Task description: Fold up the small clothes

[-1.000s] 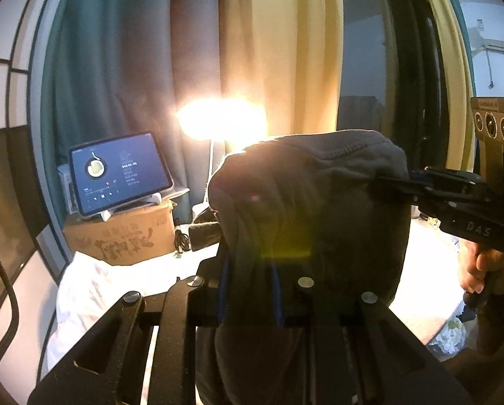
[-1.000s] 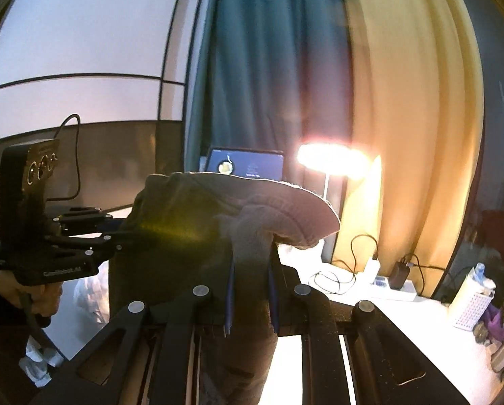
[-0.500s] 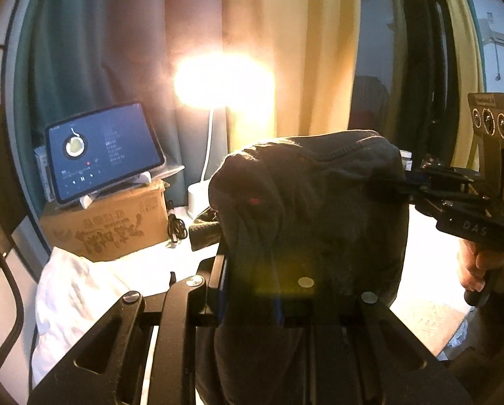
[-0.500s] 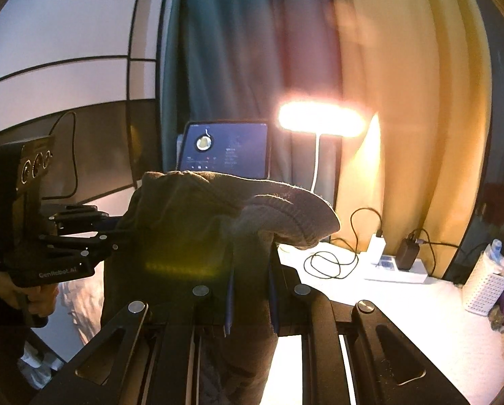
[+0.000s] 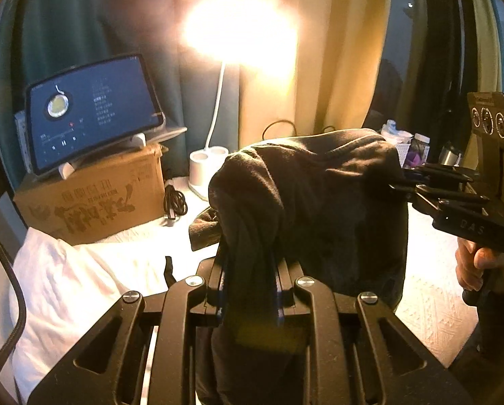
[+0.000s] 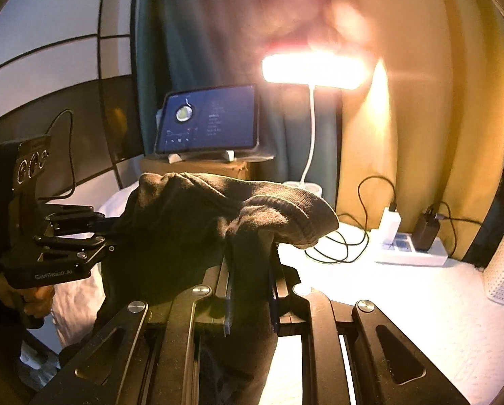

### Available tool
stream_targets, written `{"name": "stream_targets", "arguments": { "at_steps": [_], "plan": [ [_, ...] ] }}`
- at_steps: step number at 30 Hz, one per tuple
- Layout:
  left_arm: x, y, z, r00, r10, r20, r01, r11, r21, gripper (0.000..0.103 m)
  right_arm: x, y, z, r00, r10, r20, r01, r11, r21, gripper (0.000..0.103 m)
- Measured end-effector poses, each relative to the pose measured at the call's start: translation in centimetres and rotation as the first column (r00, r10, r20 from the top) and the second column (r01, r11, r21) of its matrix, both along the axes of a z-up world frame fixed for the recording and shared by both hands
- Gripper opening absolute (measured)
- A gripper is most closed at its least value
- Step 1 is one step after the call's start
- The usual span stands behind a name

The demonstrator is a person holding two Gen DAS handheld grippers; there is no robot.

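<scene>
A dark brown-grey garment hangs in the air, stretched between both grippers above a white bed surface. My left gripper is shut on one bunched edge of it. My right gripper is shut on the other edge; the garment drapes over its fingers. In the left wrist view the right gripper comes in from the right, clamped on the cloth. In the right wrist view the left gripper comes in from the left, also clamped on it.
A tablet stands on a cardboard box at the back. A lit desk lamp glares beside it. A power strip with chargers and cables and a white perforated basket lie on the right.
Both grippers have come down with the garment still stretched between them; the tablet, lamp and bed surface now sit higher and larger in both views.
</scene>
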State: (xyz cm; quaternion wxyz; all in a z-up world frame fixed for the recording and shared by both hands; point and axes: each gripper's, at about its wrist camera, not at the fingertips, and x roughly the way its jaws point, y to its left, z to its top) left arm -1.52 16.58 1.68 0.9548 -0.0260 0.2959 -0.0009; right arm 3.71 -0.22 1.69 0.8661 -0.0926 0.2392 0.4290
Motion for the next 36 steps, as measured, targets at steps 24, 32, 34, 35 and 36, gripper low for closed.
{"name": "stream_targets", "arguments": {
  "at_steps": [24,32,34,35,36],
  "plan": [
    [7.7,4.8,-7.5,0.978,0.054,-0.201,-0.074,0.993,-0.093,0.019,10.9,4.2,-9.8,0.965,-0.011,-0.263,-0.008,0.997,-0.074,0.016],
    [9.3,5.6,-10.5,0.959,0.085,-0.272,-0.116,0.988,-0.099,0.02,13.7,5.2,-14.5,0.924,-0.047,-0.379,-0.003,0.992,-0.129,0.016],
    [9.5,5.7,-10.9,0.954,0.088,-0.286,-0.121,0.987,-0.101,0.02,14.0,5.1,-15.0,0.917,-0.05,-0.395,-0.001,0.992,-0.127,0.019],
    [9.5,5.8,-11.0,0.953,0.087,-0.291,-0.122,0.987,-0.105,0.02,14.1,5.1,-15.1,0.917,-0.053,-0.396,0.002,0.992,-0.13,0.024],
    [9.6,5.8,-11.0,0.952,0.087,-0.294,-0.124,0.986,-0.11,0.02,14.2,5.2,-15.3,0.912,-0.061,-0.405,0.004,0.99,-0.141,0.026]
  ]
}}
